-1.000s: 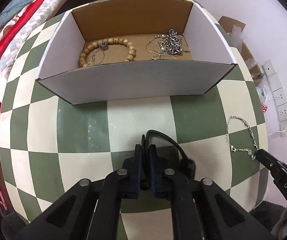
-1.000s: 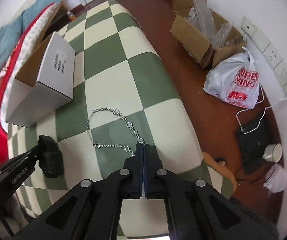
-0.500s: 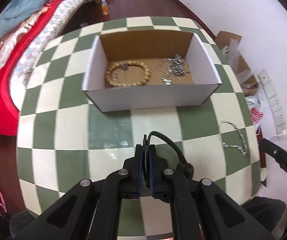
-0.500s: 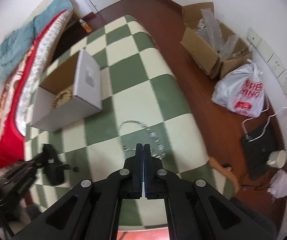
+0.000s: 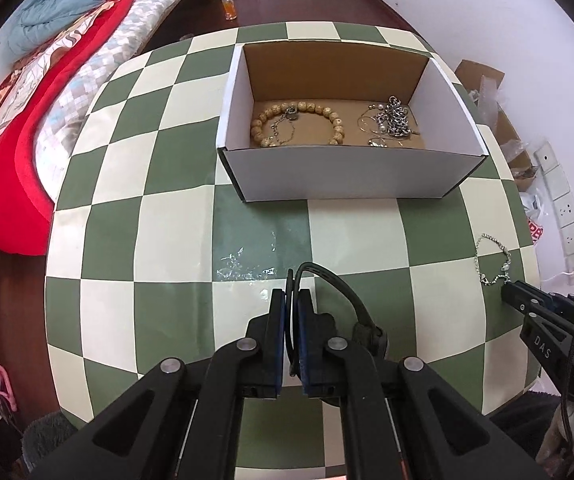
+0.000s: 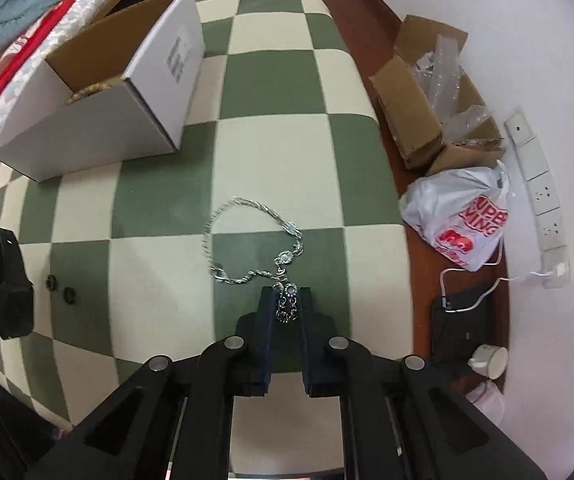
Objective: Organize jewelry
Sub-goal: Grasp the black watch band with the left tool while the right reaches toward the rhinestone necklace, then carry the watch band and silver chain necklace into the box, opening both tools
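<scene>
Left wrist: left gripper (image 5: 292, 300) fingers nearly together, pinching a black cable (image 5: 339, 284); box (image 5: 347, 176) front wall hides part of its floor. Right wrist: right gripper (image 6: 285, 300) parted, silver chain (image 6: 247, 240) end between fingers, rest on table (image 6: 287, 152).

Green and cream checks all across the bench (image 5: 175, 216), a big chessboard pattern. The box (image 5: 343, 176) is white outside, plain cardboard brown inside. In it, a tan beaded bracelet (image 5: 319, 110) and a heap of silver chains (image 5: 393, 122). Out on the checks, a silver chain bracelet (image 6: 247, 240), straddling one green and one cream square. Both grippers, left (image 5: 291, 300) and right (image 6: 285, 304), are black with dark blue inner pads. On the floor, a white bag (image 6: 463, 216) with red lettering. The bed (image 5: 19, 92) shows red, with a pale blue cover.
</scene>
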A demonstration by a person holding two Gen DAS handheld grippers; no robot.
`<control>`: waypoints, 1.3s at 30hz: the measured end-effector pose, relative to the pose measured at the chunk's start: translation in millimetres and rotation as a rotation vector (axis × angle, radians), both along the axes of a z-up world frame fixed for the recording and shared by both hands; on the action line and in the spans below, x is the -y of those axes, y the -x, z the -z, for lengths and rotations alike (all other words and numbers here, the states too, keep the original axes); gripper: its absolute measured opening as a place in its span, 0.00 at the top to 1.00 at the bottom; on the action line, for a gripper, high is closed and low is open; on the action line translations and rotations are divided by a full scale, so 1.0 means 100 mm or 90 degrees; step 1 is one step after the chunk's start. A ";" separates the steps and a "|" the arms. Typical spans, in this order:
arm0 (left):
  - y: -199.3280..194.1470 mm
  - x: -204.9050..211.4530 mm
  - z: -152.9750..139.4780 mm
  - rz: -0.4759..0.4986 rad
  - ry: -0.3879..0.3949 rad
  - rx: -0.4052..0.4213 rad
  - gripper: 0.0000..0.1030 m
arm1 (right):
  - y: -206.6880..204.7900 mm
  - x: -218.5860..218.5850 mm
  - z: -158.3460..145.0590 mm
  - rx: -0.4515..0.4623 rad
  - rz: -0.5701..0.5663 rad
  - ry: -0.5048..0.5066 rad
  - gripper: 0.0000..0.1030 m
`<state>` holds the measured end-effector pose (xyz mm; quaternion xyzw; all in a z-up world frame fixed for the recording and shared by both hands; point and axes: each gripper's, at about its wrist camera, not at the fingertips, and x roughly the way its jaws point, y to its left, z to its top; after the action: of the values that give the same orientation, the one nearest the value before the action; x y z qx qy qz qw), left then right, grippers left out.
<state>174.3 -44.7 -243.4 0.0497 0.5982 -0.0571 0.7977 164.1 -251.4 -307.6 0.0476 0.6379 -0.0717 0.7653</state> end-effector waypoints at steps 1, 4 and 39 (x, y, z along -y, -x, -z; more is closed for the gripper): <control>0.01 0.00 -0.02 0.001 -0.001 0.002 0.97 | 0.01 0.01 -0.03 0.010 0.008 -0.016 1.00; 0.03 -0.02 -0.10 0.004 0.001 0.013 0.97 | 0.06 0.05 -0.20 0.045 0.034 -0.055 1.00; -0.71 -0.20 -1.32 0.000 0.059 0.107 0.97 | -0.57 -0.49 -2.23 0.277 -0.034 -0.158 1.00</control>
<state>245.5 -24.6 -111.7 0.0173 0.5260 -0.0804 0.8465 221.4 -202.2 -84.8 0.1384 0.4632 0.0394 0.8745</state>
